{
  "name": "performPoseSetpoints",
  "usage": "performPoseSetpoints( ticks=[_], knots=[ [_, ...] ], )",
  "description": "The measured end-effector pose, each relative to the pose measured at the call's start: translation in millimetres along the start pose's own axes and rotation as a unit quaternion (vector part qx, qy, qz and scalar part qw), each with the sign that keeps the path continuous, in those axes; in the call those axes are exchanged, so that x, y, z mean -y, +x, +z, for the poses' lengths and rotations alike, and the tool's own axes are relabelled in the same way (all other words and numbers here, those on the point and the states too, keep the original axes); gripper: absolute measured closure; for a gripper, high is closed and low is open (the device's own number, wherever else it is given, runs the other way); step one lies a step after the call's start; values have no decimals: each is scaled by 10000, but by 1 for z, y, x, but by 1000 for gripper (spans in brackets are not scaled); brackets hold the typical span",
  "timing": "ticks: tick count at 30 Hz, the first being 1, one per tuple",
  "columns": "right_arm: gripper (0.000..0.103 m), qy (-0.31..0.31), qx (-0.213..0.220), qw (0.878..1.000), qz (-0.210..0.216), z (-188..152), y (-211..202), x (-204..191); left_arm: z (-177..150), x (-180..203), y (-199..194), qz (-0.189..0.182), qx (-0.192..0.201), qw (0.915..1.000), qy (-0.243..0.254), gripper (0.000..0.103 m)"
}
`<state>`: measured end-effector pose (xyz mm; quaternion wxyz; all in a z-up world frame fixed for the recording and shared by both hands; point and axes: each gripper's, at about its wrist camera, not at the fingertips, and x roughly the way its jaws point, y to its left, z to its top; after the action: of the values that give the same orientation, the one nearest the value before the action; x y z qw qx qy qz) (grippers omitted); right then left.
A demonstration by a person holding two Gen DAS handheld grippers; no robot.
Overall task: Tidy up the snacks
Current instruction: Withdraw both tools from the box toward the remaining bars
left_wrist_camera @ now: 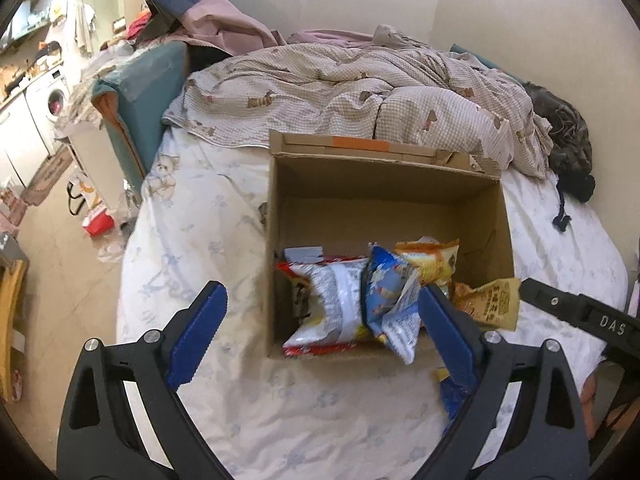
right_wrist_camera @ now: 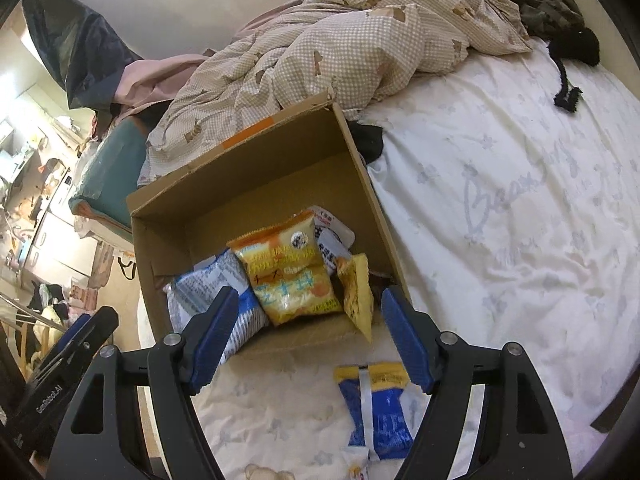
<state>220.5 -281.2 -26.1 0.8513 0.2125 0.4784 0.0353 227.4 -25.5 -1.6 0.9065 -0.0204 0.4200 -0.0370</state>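
- A lived-in home, a bedroom corner open to a utility area.
- A bed (left_wrist_camera: 180,216) with a pale printed sheet fills the near view.
- A rumpled checked duvet (left_wrist_camera: 360,92) lies at the far end.
- A washing machine (left_wrist_camera: 50,100) stands far left among white cabinets.
- Clothes hang above a teal headboard (left_wrist_camera: 140,92).

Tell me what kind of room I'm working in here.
Most likely a bedroom in a small flat: the cardboard box of snacks sits on a bed's white sheet, a rumpled checked duvet lies behind it, and a washing machine stands beyond the bed.
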Motion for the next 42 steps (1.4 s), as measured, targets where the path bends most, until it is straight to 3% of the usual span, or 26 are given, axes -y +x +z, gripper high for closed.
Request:
performPoseSetpoints(
  ticks=[21, 27, 31, 38, 42],
  knots=[
    [27, 190, -455, 9986, -202, -49, -20, 26, -67, -21, -13, 24, -759, 9957, -524, 8],
    [27, 230, -479, 9982, -269, -55, -31, 47, -91, 5, -1, 48, -1161, 9928, -297, 8],
    [27, 428, -465, 9978, -177, -56, -37, 61, -99, 28, 1, 165, -1187, 9927, -163, 8],
    [27, 1147, -878, 9892, -235, -57, -29, 96, -129, 79, 17, -9, -1595, 9872, 69, 8],
    [26, 1626, -1004, 9816, 10, -56, -24, 112, -153, 107, 31, -120, -1928, 9810, 171, 8]
  ],
)
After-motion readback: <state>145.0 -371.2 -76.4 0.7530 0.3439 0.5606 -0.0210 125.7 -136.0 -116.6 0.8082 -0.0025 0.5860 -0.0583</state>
